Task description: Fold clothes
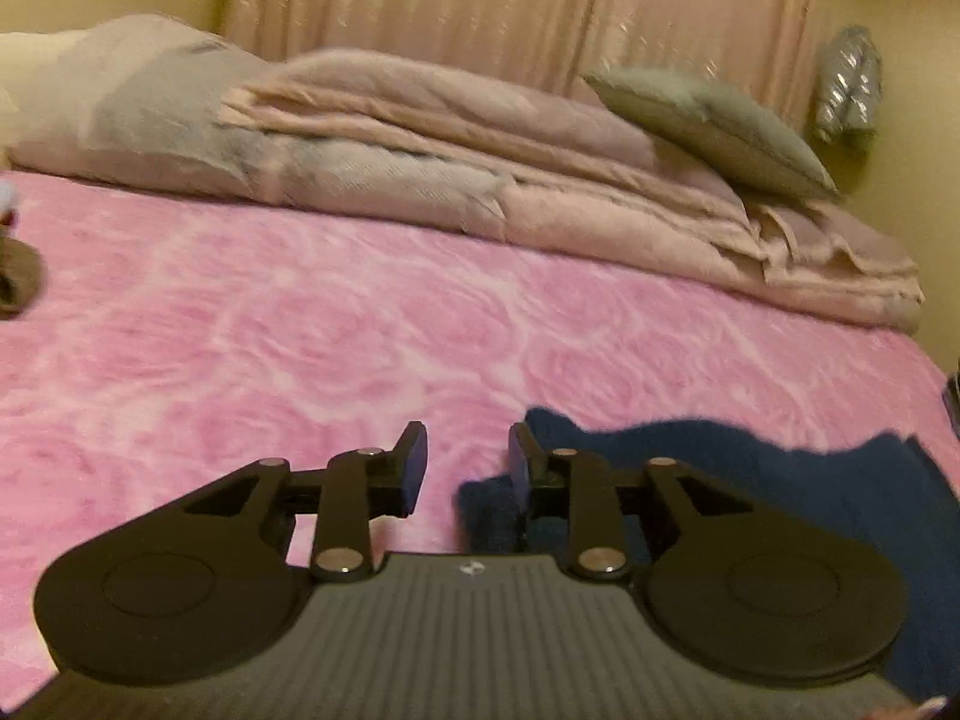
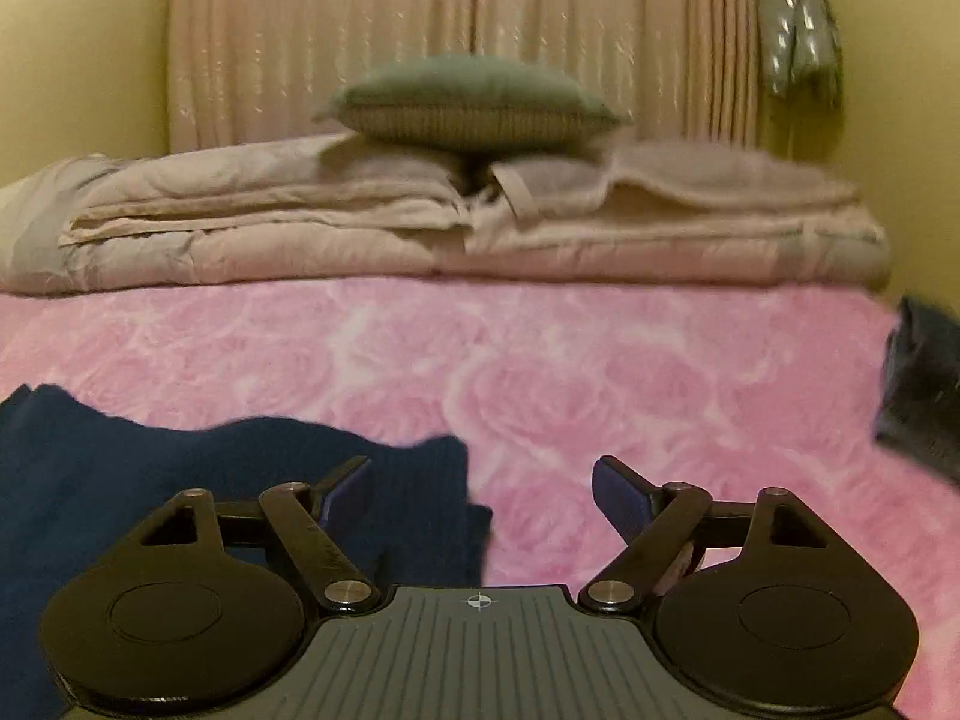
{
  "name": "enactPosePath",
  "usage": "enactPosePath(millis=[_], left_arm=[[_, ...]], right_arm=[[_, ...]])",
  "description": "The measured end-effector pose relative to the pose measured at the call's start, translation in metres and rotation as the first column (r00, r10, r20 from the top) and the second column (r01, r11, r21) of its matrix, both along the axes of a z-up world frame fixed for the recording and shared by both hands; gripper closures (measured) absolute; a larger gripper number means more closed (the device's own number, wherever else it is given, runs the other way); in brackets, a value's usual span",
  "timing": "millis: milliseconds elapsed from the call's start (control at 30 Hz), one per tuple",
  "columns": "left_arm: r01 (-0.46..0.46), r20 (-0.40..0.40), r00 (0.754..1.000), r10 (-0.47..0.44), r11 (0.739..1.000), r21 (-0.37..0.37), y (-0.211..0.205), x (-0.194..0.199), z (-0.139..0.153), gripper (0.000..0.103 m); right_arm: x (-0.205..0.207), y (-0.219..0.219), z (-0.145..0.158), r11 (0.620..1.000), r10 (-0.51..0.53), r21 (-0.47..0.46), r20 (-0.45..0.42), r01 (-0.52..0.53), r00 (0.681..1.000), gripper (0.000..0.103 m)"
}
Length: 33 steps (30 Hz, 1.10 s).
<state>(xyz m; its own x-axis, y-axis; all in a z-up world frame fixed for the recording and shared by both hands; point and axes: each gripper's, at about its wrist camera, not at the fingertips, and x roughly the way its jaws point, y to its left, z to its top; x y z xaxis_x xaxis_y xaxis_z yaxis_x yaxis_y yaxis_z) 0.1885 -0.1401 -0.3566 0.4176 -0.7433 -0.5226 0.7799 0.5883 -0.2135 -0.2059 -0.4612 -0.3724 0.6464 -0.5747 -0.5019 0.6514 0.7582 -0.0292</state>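
Your left gripper (image 1: 468, 468) and right gripper (image 2: 480, 498) both hover with jaws spread and nothing between them, because the navy garment (image 2: 180, 480) lies released on the pink bedspread (image 2: 540, 360), apparently mid-fold, well short of the folded quilt (image 2: 360, 222).

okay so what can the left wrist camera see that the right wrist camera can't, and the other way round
Only the left wrist view shows a dark round object at its left edge, too cropped to identify, and the left gripper, open and empty. Only the right wrist view shows a dark bundle at the bed's right edge and the right gripper, open wide. Both show the navy garment, pink bedspread, folded beige quilt, grey cushion and curtain.
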Motion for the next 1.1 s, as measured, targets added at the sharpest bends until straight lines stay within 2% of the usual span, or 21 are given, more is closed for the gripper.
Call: enactPosePath(millis=[67,133,200,267,300,333,400,467,567,667,733,833,933,967,1033,1100], left_arm=[[0.065,0.014,0.998,-0.065,0.998,0.0,0.005,-0.016,0.013,0.088],[0.162,0.051,0.985,-0.163,0.986,0.035,0.001,-0.044,0.016,0.091],[0.25,0.092,0.961,-0.26,0.962,0.106,-0.004,-0.073,0.009,0.095],[0.27,0.119,0.947,-0.297,0.942,0.201,-0.011,-0.087,-0.014,0.096],[0.26,0.139,0.946,-0.294,0.94,0.219,-0.008,-0.088,-0.026,0.096],[0.251,0.146,0.949,-0.278,0.951,0.181,-0.002,-0.085,-0.031,0.096],[0.203,0.095,0.972,-0.217,0.969,0.144,0.01,-0.073,-0.027,0.098],[0.151,0.05,0.986,-0.157,0.982,0.116,0.021,-0.062,-0.022,0.099],[0.101,0.09,0.99,-0.113,0.987,0.127,0.04,-0.071,-0.006,0.1],[0.11,0.116,0.986,-0.119,0.99,0.086,0.061,-0.097,0.012,0.1],[0.125,0.106,0.986,-0.131,0.99,0.065,0.07,-0.115,0.016,0.099],[0.114,0.071,0.99,-0.125,0.984,0.137,0.073,-0.135,-0.001,0.099],[0.067,0.032,0.997,-0.075,0.975,0.213,0.079,-0.145,-0.028,0.098],[0.054,0.029,0.998,-0.06,0.982,0.181,0.086,-0.145,-0.031,0.098],[0.028,0.015,0.999,-0.031,0.985,0.173,0.093,-0.143,-0.027,0.098],[0.005,0.01,1.0,-0.007,0.985,0.173,0.097,-0.144,-0.021,0.099]], right_arm=[[0.0,0.02,0.008,0.998,0.062,0.019,0.02,-0.063,0.998,0.02],[0.004,0.04,0.009,0.991,0.126,0.034,0.024,-0.127,0.992,0.024],[0.011,0.059,-0.002,0.983,0.182,0.015,-0.03,-0.182,0.983,0.032],[0.01,0.063,-0.017,0.982,0.19,0.021,-0.066,-0.189,0.979,0.043],[0.006,0.059,-0.025,0.984,0.178,0.038,-0.068,-0.176,0.982,0.048],[0.002,0.056,-0.032,0.985,0.165,0.054,-0.069,-0.162,0.984,0.048],[-0.006,0.048,-0.046,0.987,0.14,0.087,-0.073,-0.133,0.988,0.048],[-0.022,0.044,-0.036,0.992,0.072,0.109,-0.073,-0.064,0.995,0.048],[-0.047,0.053,-0.02,0.998,0.001,0.069,-0.098,0.006,0.995,0.049],[-0.075,0.085,-0.002,0.999,0.017,0.049,-0.045,-0.015,0.999,0.049],[-0.084,0.11,0.002,0.997,0.053,0.053,-0.027,-0.052,0.998,0.049],[-0.085,0.141,-0.009,0.995,0.085,0.055,-0.062,-0.082,0.994,0.049],[-0.082,0.144,-0.041,0.997,0.049,0.075,-0.167,-0.037,0.985,0.049],[-0.087,0.141,-0.043,0.996,0.044,0.084,-0.146,-0.032,0.988,0.049],[-0.095,0.134,-0.045,0.995,0.033,0.102,-0.106,-0.022,0.994,0.049],[-0.095,0.136,-0.034,0.994,0.01,0.105,-0.116,0.002,0.993,0.049]])
